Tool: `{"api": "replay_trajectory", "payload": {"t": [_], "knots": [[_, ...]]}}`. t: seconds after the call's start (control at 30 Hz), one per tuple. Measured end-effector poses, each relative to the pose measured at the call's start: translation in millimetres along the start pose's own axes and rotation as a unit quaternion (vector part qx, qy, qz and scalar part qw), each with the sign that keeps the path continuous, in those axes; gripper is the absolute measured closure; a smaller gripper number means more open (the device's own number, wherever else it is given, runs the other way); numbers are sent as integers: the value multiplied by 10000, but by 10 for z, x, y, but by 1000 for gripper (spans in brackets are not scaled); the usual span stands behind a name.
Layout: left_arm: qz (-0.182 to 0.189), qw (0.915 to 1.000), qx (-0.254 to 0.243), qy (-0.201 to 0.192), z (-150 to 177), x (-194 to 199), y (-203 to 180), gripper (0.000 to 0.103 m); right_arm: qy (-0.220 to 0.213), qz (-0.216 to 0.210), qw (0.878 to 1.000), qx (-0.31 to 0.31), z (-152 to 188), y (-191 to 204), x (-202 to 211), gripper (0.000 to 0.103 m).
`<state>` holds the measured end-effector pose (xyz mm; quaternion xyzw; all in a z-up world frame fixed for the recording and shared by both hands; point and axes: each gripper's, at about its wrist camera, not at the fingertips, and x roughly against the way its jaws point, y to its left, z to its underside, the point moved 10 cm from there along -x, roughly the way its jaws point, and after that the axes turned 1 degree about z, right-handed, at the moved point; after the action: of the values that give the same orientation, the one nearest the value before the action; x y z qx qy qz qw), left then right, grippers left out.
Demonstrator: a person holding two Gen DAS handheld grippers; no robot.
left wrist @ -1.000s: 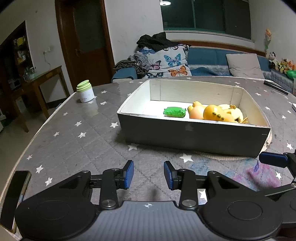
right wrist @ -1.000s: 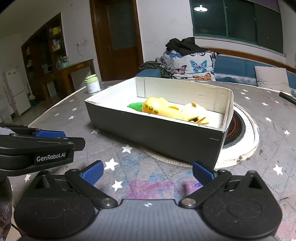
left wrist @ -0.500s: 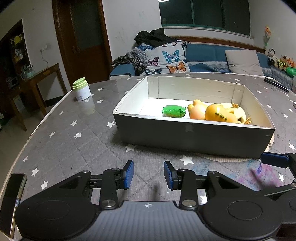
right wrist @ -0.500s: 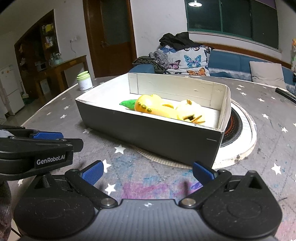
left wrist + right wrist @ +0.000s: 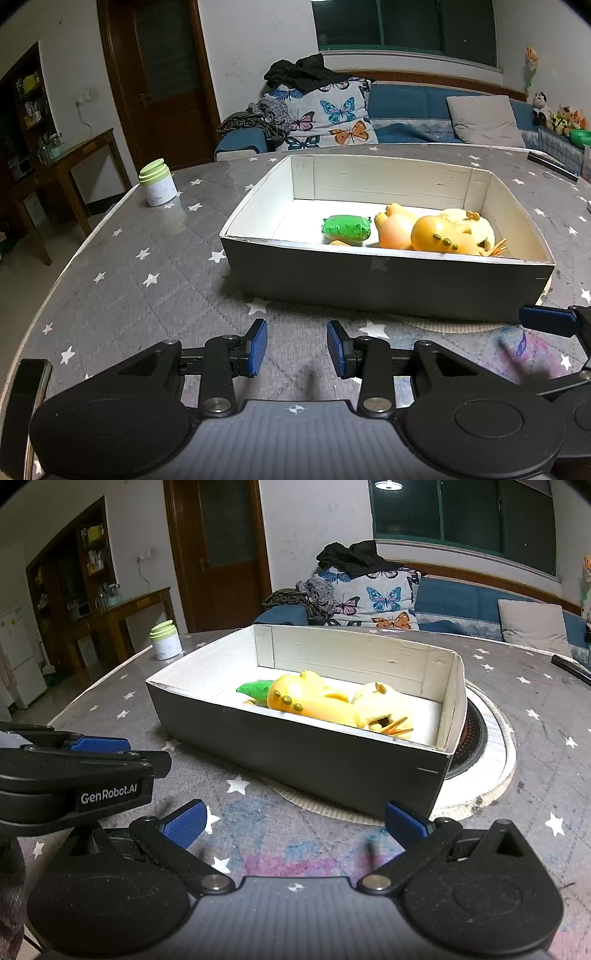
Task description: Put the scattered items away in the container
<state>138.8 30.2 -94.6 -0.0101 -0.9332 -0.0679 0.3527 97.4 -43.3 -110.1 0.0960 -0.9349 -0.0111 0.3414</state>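
Note:
A grey cardboard box with a white inside stands on the star-patterned table; it also shows in the right wrist view. Inside lie a green toy, an orange toy and a pale yellow plush. My left gripper hovers low in front of the box, its jaws a small gap apart, holding nothing. My right gripper is wide open and empty, in front of the box's near right corner. The left gripper's body shows at the left of the right wrist view.
A white jar with a green lid stands at the table's far left. A dark phone lies at the near left edge. A round white-rimmed burner sits under the box's right end. A black remote lies far right.
Both grippers have risen and drawn back a little, so the box looks lower and further. The jaws have not changed.

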Motion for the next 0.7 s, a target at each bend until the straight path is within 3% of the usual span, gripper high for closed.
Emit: {"api": "replay_trajectory", "payload": {"t": [0.7], "knots": [[36,10000,-49,76,-77,-151,-10,64,138,31,9998,-131,-35,-34,-141,0]]}}
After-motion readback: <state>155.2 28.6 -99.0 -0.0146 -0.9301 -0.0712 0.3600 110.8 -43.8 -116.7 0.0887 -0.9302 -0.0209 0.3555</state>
